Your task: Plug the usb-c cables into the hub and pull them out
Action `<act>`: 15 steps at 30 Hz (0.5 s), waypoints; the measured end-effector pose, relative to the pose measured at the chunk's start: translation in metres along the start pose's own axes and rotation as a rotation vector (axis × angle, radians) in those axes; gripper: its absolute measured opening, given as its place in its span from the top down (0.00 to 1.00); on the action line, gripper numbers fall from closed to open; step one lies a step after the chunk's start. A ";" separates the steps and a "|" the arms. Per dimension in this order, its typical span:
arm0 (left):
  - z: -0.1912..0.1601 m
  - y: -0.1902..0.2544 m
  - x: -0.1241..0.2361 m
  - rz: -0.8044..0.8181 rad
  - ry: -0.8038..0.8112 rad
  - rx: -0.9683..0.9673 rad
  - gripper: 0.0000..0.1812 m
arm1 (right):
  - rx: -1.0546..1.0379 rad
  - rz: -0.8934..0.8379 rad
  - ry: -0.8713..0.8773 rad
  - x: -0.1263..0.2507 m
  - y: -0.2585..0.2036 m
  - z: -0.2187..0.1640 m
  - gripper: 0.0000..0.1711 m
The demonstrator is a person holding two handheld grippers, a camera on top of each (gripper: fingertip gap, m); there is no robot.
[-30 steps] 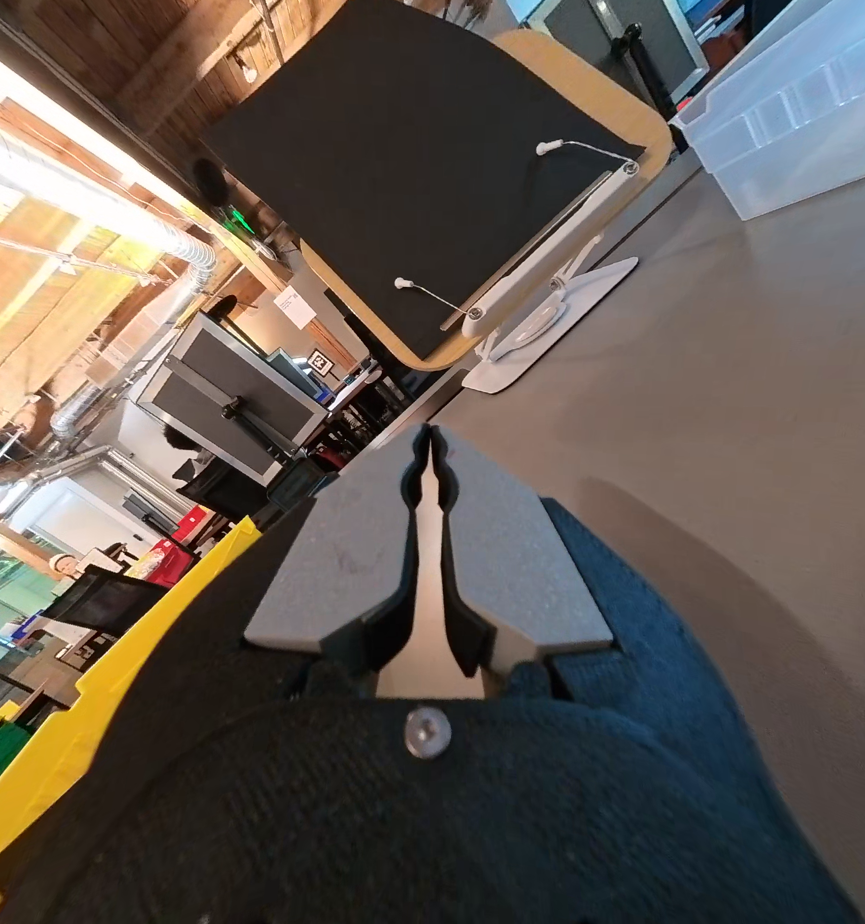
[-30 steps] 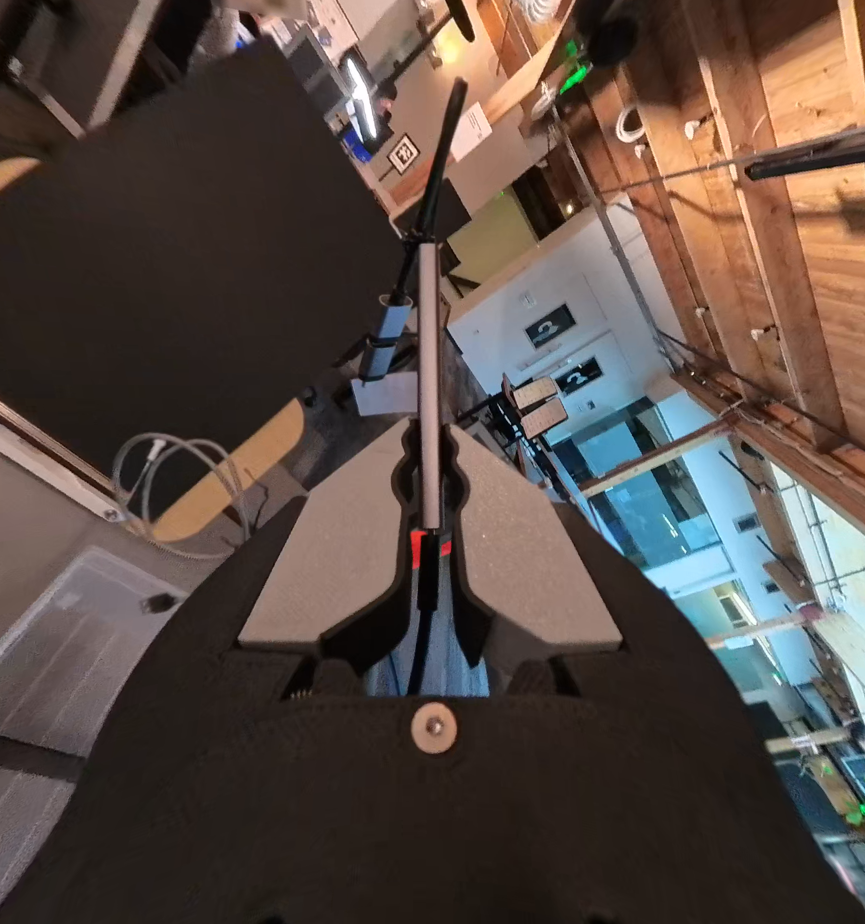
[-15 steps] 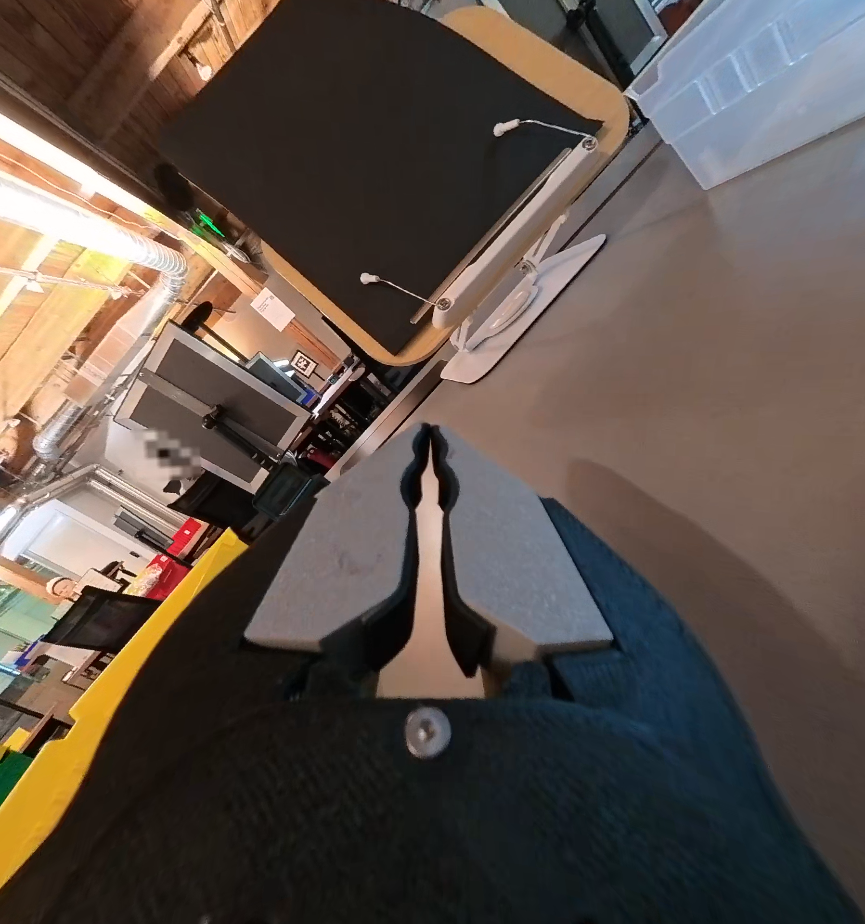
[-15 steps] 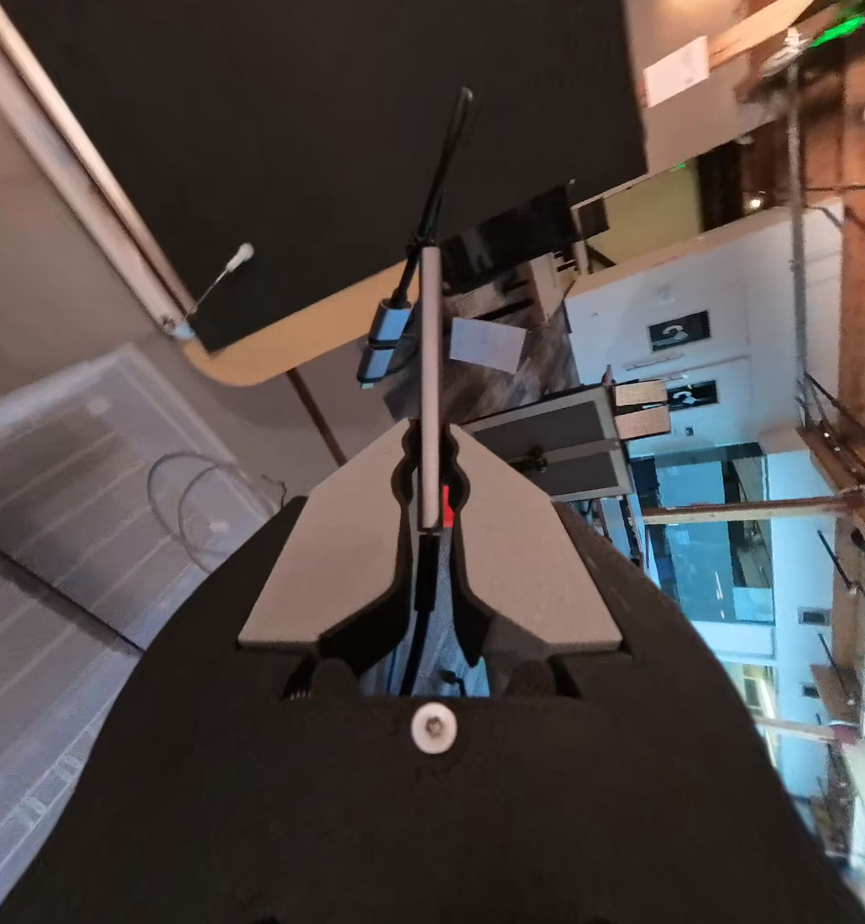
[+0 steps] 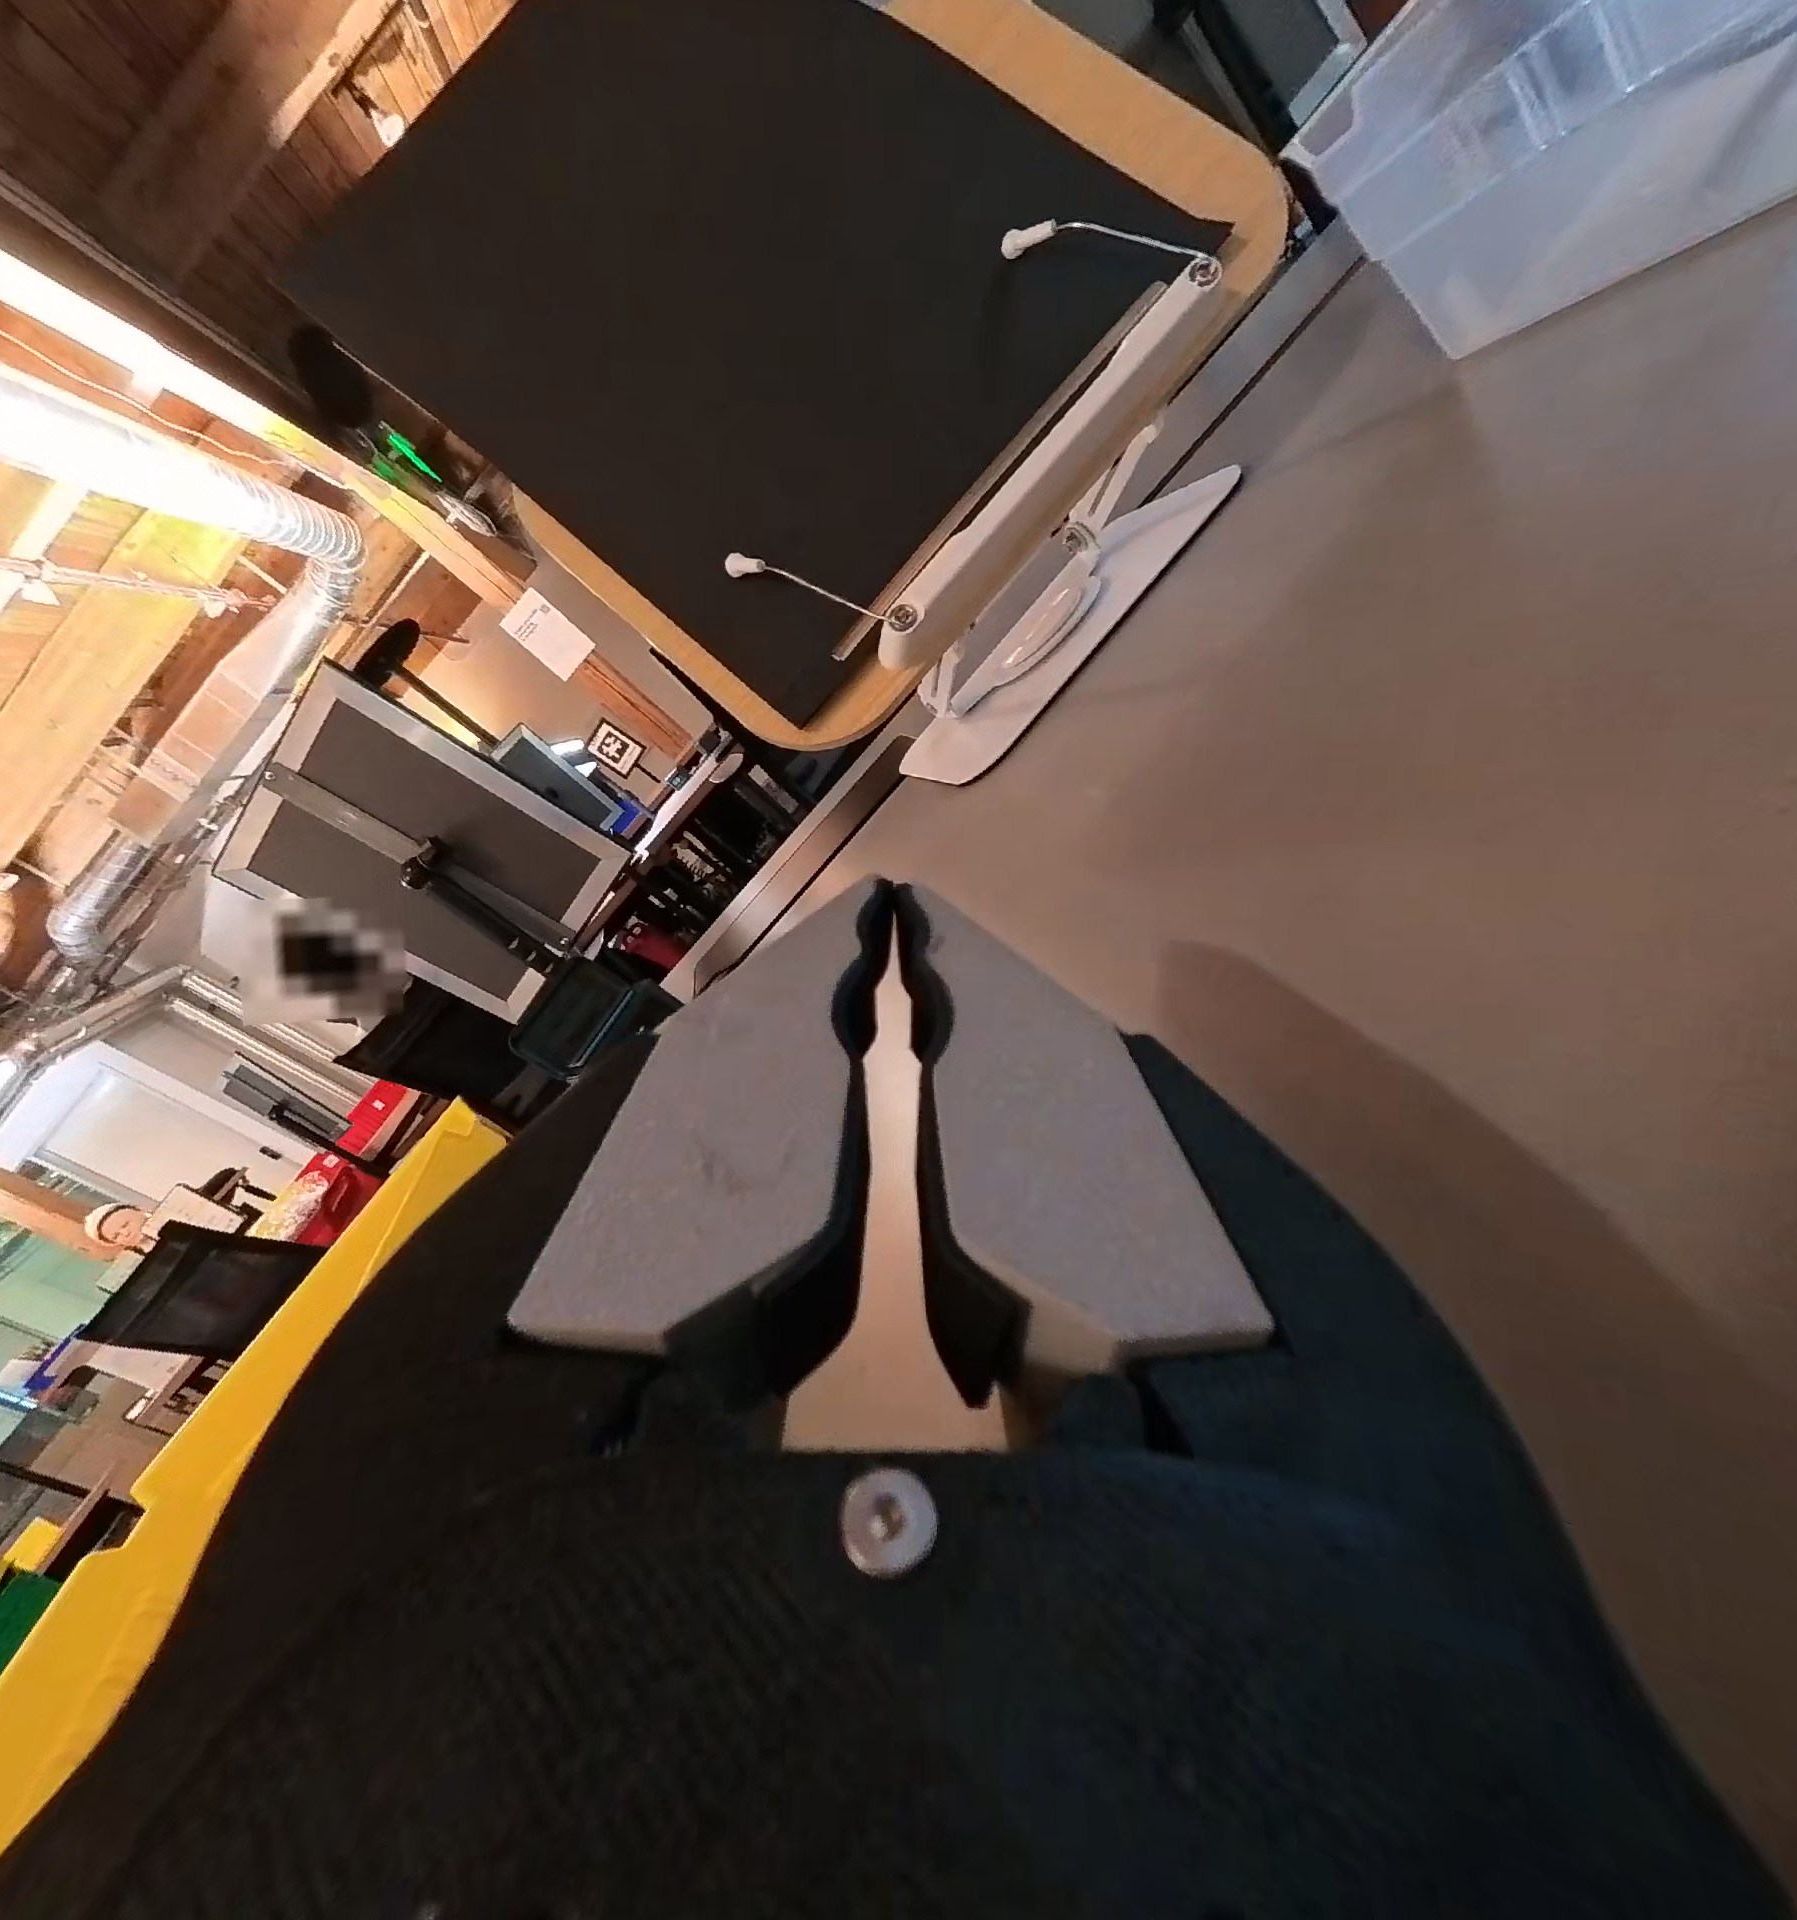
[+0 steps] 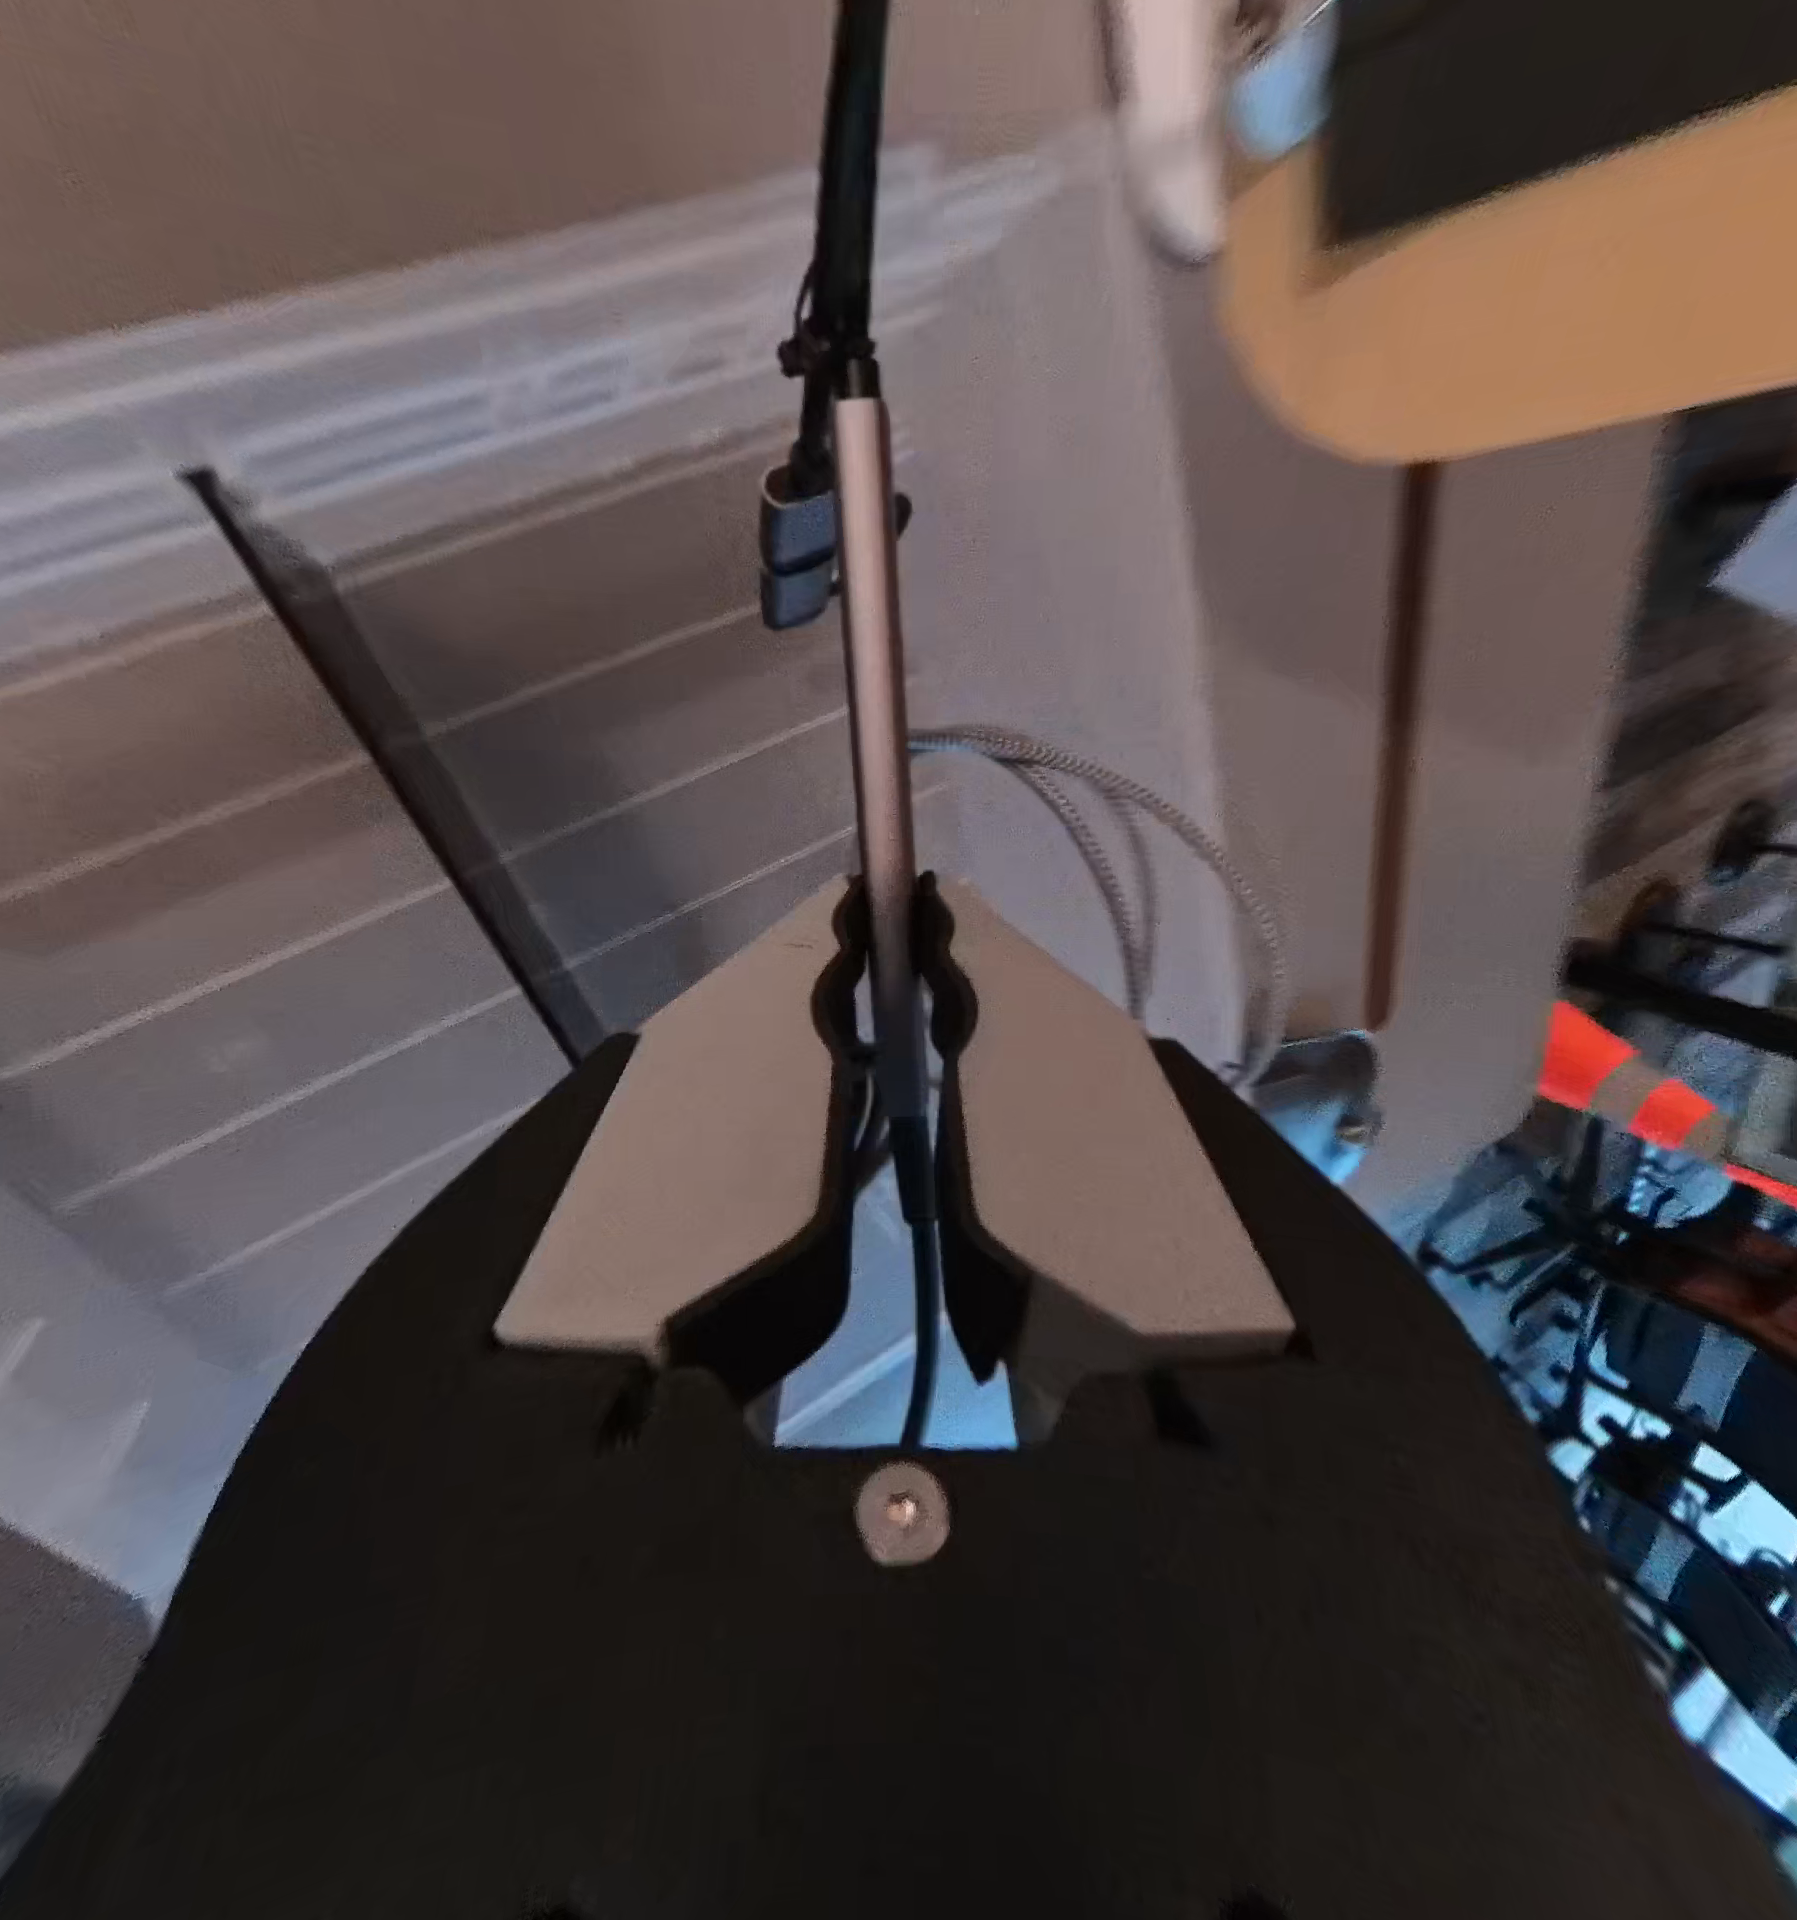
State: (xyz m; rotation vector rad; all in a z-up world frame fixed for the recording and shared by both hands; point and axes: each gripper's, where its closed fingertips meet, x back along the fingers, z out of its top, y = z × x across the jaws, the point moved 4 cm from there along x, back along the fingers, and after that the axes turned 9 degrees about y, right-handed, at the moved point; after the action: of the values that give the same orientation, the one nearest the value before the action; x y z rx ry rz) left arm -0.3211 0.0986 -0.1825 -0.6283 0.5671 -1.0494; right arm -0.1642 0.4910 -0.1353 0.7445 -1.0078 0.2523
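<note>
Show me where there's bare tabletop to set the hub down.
Free: the grey table ahead of the shut, empty left gripper, bordered by the white stand and the clear bin. Crowded: under the right gripper, which is clamped on the hub, braided cables loop beside the tray.
</note>
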 end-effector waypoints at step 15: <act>-0.002 0.001 -0.001 -0.007 -0.009 -0.005 1.00 | 0.005 -0.016 -0.231 -0.063 -0.012 -0.016 0.95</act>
State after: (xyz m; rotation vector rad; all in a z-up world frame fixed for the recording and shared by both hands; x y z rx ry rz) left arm -0.3221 0.0994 -0.1843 -0.6393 0.5596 -1.0510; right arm -0.1805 0.5018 -0.1979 0.7990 -1.2195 0.1568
